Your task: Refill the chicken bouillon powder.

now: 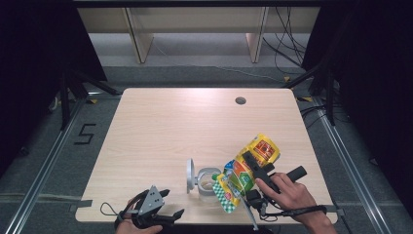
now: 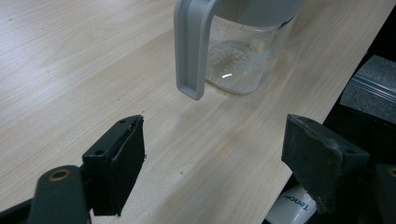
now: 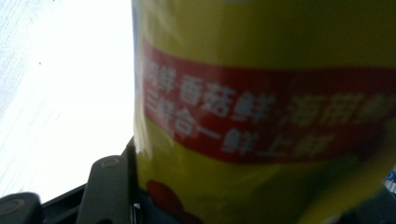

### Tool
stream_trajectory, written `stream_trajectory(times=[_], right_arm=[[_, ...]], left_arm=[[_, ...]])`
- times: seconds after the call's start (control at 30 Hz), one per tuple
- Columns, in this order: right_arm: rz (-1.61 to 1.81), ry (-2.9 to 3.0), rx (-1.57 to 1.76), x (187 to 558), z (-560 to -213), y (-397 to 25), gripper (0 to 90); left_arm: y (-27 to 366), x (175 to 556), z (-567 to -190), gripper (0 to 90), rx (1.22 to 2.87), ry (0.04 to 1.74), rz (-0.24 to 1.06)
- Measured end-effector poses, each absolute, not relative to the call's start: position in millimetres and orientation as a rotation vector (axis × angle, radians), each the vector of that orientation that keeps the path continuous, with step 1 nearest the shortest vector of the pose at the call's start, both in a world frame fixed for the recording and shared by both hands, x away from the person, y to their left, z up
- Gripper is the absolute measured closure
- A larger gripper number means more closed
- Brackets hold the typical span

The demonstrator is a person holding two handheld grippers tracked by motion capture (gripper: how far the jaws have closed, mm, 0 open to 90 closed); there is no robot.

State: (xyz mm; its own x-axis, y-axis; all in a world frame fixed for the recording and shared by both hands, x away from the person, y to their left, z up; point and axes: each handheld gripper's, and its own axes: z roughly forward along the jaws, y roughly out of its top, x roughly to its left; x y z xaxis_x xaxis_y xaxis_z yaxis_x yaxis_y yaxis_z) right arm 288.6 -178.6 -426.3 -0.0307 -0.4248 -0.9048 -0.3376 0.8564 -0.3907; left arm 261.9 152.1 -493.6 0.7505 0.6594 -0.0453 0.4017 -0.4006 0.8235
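From above: my right gripper (image 1: 249, 168) is clamped on a yellow seasoning pouch (image 1: 246, 170), the bag lying tilted along the jaws, its green-checked end pointing down over the open mouth of a small glass jar (image 1: 208, 181). The jar stands near the front edge of the wooden table (image 1: 195, 126), its grey flip lid (image 1: 190, 175) swung up on the left side. My right hand (image 1: 287, 195) grips the tool from the lower right, cable trailing beneath it. Down at the front left corner, my left gripper (image 1: 163, 204) rests low at the table edge, jaws spread, nothing between them, well apart from the jar.

Over to the left gripper view: my two black jaws stand wide apart, bare wood between them. Ahead sits the glass jar (image 2: 247, 56), a thin layer of pale granules on its bottom, and the grey lid (image 2: 191, 46) hanging down in front of it. The table edge runs off to the right.

Right gripper view now: the pouch (image 3: 261, 116) is pressed right up to the lens, yellow with a red band carrying white Chinese lettering, all rather blurred. My left-hand jaw lies flat against the bag's edge at the bottom left; the other jaw is hidden behind the bag. Bright washed-out table surface (image 3: 60, 93) shows at the left.
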Motion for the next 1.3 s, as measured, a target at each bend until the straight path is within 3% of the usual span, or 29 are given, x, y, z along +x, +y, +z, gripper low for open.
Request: stream_trajectory(times=[1.3], right_arm=[[-0.066,1.662,-0.633,287.2,-420.0,-179.9,42.7]], left_arm=[[154.2,262.8,-493.2,20.8,2.073,0.785,0.373]])
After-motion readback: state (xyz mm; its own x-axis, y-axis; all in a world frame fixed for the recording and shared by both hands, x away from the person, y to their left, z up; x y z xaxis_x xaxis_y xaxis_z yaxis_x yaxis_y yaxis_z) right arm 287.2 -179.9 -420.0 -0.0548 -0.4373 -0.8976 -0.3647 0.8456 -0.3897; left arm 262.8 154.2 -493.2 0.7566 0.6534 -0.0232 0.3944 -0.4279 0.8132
